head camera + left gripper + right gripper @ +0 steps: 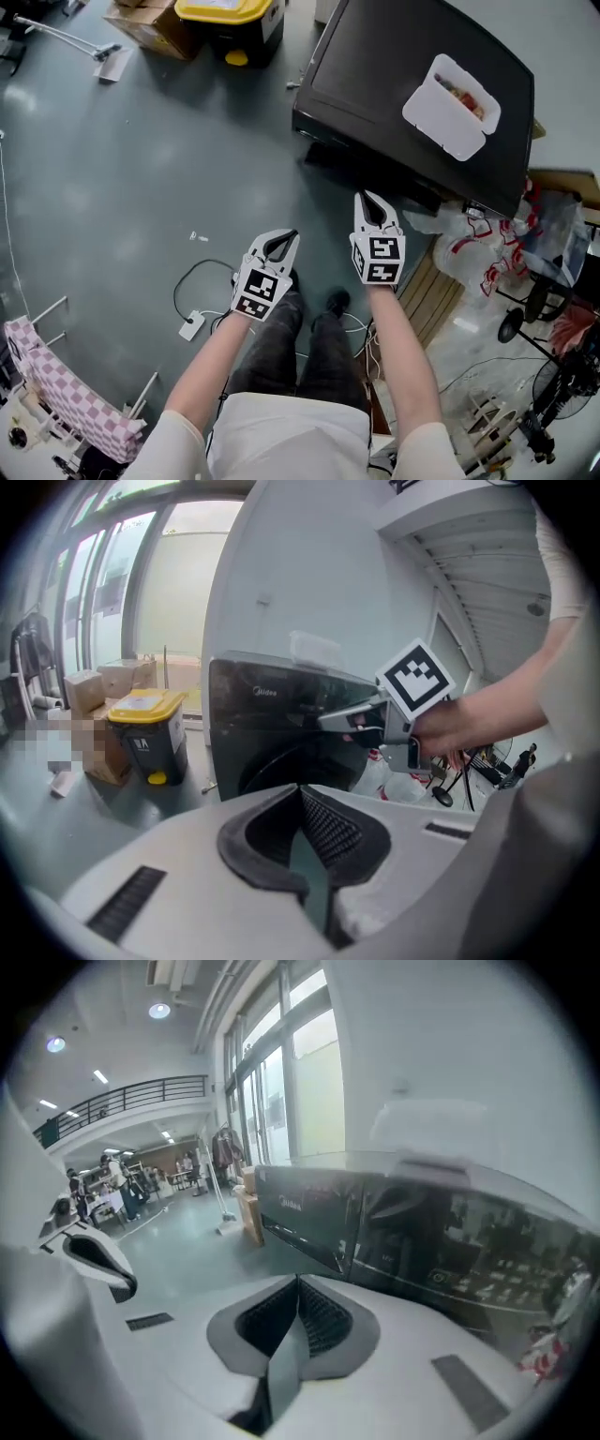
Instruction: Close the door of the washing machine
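The black washing machine [422, 94] stands at the upper right of the head view, with a white lidded box [452, 106] on top. In the left gripper view its front [272, 705] faces me, and the round dark door [281, 766] shows low on it; I cannot tell whether it is latched. My left gripper [284, 240] hangs over the floor, short of the machine, its jaws shut and empty [305, 794]. My right gripper [373, 201] is closer, just before the machine's front edge, also shut on nothing [298, 1283]. Each gripper sees the other: right gripper [361, 716], left gripper [94, 1255].
A yellow-lidded bin [230, 23] and cardboard boxes [150, 23] stand at the back left. A cable with a white adaptor [192, 325] lies on the floor by my feet. Plastic bags [478, 248] and a fan [562, 375] crowd the right; a checkered cloth rack [70, 394] is at the lower left.
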The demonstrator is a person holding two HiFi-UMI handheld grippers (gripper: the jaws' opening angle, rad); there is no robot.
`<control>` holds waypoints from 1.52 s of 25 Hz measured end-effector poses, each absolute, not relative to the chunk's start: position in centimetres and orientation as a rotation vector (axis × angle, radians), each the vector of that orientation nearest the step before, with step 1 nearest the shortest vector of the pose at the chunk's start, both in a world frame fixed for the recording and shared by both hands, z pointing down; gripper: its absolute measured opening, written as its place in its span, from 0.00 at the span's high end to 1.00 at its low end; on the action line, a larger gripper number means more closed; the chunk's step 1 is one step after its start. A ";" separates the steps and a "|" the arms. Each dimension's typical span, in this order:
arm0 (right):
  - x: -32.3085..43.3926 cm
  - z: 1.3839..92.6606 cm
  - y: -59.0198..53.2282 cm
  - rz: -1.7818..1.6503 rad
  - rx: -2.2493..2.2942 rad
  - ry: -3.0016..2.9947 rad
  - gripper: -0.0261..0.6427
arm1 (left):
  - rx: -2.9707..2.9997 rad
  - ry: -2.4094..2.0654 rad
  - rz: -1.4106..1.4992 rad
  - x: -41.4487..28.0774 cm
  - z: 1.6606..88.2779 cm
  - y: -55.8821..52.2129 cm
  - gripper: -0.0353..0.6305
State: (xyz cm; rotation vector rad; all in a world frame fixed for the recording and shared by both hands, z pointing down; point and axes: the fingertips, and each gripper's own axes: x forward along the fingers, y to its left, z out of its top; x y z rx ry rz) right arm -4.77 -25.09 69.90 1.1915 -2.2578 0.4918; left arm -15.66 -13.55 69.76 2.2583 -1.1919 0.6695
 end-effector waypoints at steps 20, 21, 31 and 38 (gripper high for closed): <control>0.2 41.3 -8.5 0.414 1.121 -2.458 0.92 | 2.465 -1.235 0.424 -15.1 41.9 -5.2 0.93; 0.6 40.4 -7.7 0.407 1.132 -2.466 0.92 | 2.480 -1.235 0.415 -15.2 41.0 -4.7 0.93; 6.0 31.0 -3.7 0.334 1.233 -2.578 0.92 | 2.600 -1.218 0.391 -13.1 33.8 -1.9 0.93; 8.9 26.9 -2.8 0.288 1.228 -2.661 0.92 | 2.639 -1.280 0.342 -10.8 29.6 -1.1 0.93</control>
